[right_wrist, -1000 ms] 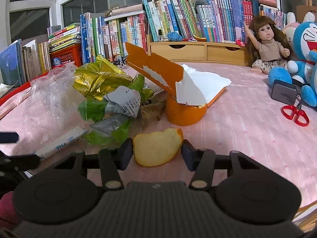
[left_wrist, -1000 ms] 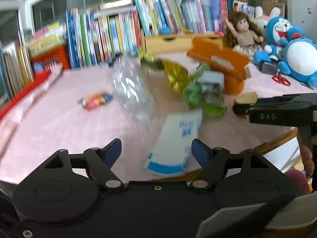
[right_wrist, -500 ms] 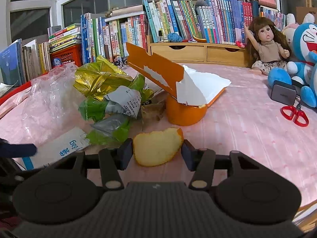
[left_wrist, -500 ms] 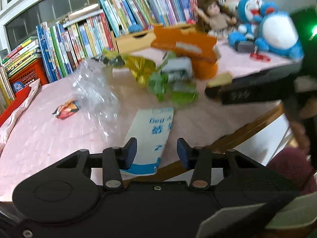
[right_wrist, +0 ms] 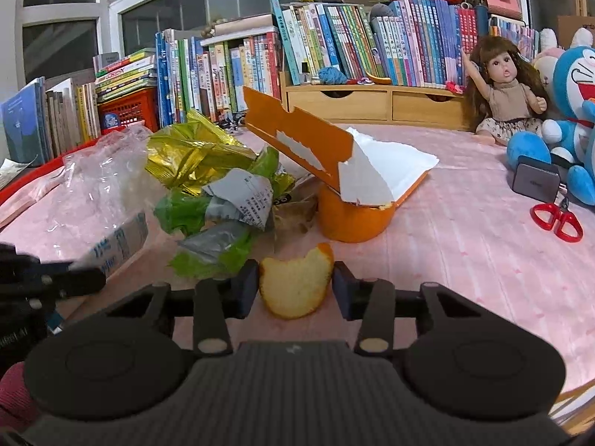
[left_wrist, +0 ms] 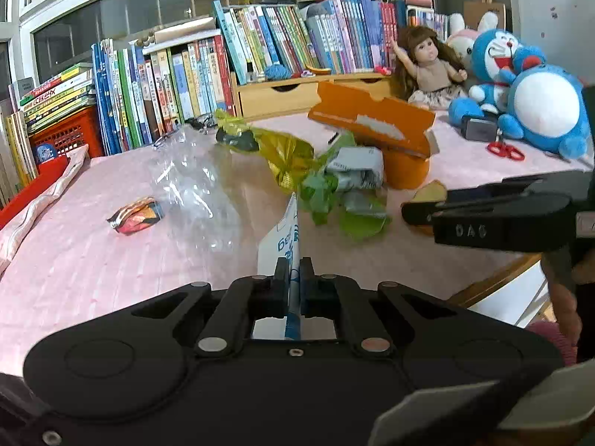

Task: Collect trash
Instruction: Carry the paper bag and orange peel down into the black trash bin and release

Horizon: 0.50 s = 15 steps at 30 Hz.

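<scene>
A pink-clothed counter (right_wrist: 465, 245) runs back to a wall of upright books (right_wrist: 334, 44), with a doll (right_wrist: 502, 89) and blue plush toys (left_wrist: 539, 111) at its far right. In the middle lies a heap of trash: a gold foil wrapper (right_wrist: 189, 156), crumpled green-and-grey wrappers (right_wrist: 223, 219), a torn orange box (right_wrist: 308, 145) leaning on an orange cup (right_wrist: 353, 219), and a clear plastic bag (left_wrist: 193, 189). A small snack wrapper (left_wrist: 135, 215) lies apart on the left. The left hand-held gripper (left_wrist: 293, 278) has just closed and now pinches the near edge of a white-and-blue paper packet (left_wrist: 282, 241), lifted edge-on. The right hand-held gripper (right_wrist: 295, 290) has been narrowing; its jaws flank a piece of orange peel (right_wrist: 297, 282) on the cloth, not yet pressing it.
</scene>
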### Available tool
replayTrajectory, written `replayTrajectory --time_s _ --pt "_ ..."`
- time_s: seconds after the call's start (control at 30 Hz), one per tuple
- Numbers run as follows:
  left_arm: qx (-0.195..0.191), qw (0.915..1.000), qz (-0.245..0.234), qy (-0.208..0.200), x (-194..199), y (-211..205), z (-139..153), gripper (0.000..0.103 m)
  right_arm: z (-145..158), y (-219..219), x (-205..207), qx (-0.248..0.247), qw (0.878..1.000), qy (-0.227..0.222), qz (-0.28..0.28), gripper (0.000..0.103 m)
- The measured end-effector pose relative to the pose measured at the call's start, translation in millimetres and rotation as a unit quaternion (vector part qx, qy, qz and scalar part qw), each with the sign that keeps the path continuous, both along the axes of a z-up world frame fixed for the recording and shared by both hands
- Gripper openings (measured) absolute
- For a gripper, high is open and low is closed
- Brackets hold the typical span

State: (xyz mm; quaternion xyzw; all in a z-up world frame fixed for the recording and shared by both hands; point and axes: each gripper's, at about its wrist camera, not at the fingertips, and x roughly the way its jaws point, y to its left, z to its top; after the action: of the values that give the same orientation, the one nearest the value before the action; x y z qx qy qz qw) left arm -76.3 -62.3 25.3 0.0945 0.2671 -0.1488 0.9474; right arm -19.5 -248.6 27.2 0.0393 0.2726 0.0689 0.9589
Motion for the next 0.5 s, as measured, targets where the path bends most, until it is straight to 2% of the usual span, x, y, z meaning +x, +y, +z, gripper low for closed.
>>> replayTrajectory --time_s 0.13,0.37,0.5 --pt "-0.030 0.9995 0.004 0.013 2.2 8.4 5.2 0.005 5.3 2.7 -3.6 0.004 1.000 -0.008 0.006 0.045" --pt "-0.058 0.9979 0.026 0.015 -6.7 23.9 9.3 0.005 13.1 6.2 -19.7 0.016 1.000 -0.015 0.017 0.044" --pt "-0.074 0.9967 0.023 0.023 -13.7 31.7 13.4 0.005 14.9 9.4 -33.7 0.026 0.999 -0.011 0.028 0.044"
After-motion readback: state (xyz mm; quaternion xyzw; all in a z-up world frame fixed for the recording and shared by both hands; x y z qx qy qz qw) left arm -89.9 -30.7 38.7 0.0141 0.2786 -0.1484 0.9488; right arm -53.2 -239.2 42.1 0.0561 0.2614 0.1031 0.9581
